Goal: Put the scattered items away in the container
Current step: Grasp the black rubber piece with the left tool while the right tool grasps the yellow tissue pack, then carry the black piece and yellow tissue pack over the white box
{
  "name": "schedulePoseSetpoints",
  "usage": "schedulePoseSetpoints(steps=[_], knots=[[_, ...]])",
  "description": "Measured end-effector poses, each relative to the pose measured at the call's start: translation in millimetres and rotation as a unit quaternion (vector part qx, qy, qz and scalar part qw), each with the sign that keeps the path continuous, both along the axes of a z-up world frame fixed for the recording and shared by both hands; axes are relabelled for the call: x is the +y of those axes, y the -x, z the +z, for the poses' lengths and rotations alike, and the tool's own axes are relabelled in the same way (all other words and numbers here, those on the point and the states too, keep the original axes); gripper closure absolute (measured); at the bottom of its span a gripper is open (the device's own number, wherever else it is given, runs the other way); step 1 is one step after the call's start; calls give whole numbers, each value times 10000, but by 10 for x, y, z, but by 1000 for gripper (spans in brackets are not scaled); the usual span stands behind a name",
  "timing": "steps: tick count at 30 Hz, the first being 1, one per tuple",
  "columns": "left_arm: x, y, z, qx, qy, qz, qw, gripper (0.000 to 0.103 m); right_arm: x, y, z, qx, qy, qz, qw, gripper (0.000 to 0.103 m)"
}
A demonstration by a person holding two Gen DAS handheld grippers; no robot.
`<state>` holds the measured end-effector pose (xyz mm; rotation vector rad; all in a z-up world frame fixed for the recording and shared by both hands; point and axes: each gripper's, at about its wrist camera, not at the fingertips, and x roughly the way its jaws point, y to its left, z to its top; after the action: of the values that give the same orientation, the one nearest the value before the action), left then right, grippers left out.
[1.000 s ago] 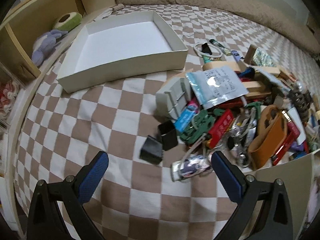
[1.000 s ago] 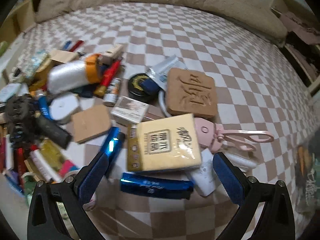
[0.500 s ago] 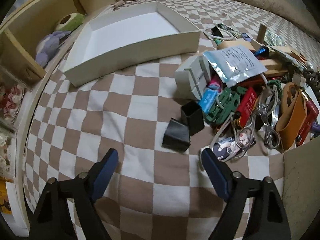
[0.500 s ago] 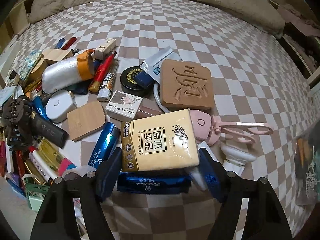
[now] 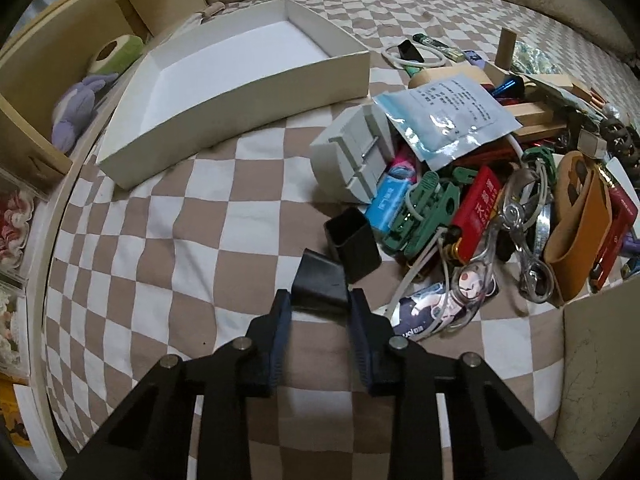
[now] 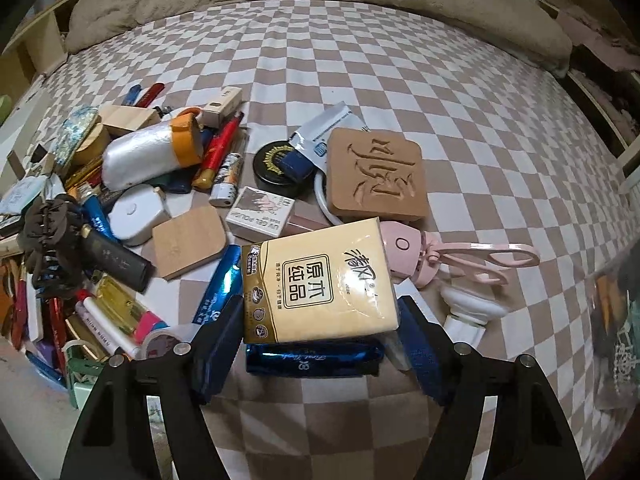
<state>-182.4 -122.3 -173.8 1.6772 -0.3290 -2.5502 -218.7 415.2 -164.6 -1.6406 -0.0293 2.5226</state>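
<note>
Pinching a small black cap [image 5: 320, 282] between its blue pads, the left claw [image 5: 319, 308] sits low over the checkered bed cover [image 5: 192, 240], its jaws drawn together against the cap's two sides. A second black cap [image 5: 352, 244] stands open-mouthed just beyond, touching the first. Up and to the left lies the white container [image 5: 248, 92], a shallow cardboard tray with nothing visible inside. To the right of the caps spreads the heap of scattered items: a grey plastic block [image 5: 352, 156], a clear pouch with a printed sheet [image 5: 444, 116], green clips [image 5: 424, 212], a red tag [image 5: 478, 212] and a tan leather holder [image 5: 576, 228].

The right claw [image 6: 320, 312] has its jaws closed in on a yellow tissue pack [image 6: 320, 280], one pad at each lower side, touching or nearly so. The pack rests on a blue foil tube [image 6: 312, 362]. Beside it lie pink scissors [image 6: 472, 256], a carved wooden coaster [image 6: 376, 174], a nail polish box [image 6: 260, 212] and a silver tube with an orange cap [image 6: 152, 156].
</note>
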Motion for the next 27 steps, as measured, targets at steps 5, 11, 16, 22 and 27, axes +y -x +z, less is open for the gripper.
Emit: schedulePoseSetpoints(steps=[5,11,16,22,27], knots=[[-72,-1,78,107,-93,234,9996,74,-9,-4,68,75,150,16,9999,27],[-85,16,252,375,-222,452,9980,74,-43,-89,243,287,176,97,9994,27],[10,-2,390,521,-341,375,9974,74,-92,-190,404,451,301,207,9983,27],[140,-48,583,703,-556,306,9955,74,-202,-331,599,657,444,395,9961,27],[271,-107,743,820,-696,254,9939,74,-281,-490,725,809,583,552,9935,27]])
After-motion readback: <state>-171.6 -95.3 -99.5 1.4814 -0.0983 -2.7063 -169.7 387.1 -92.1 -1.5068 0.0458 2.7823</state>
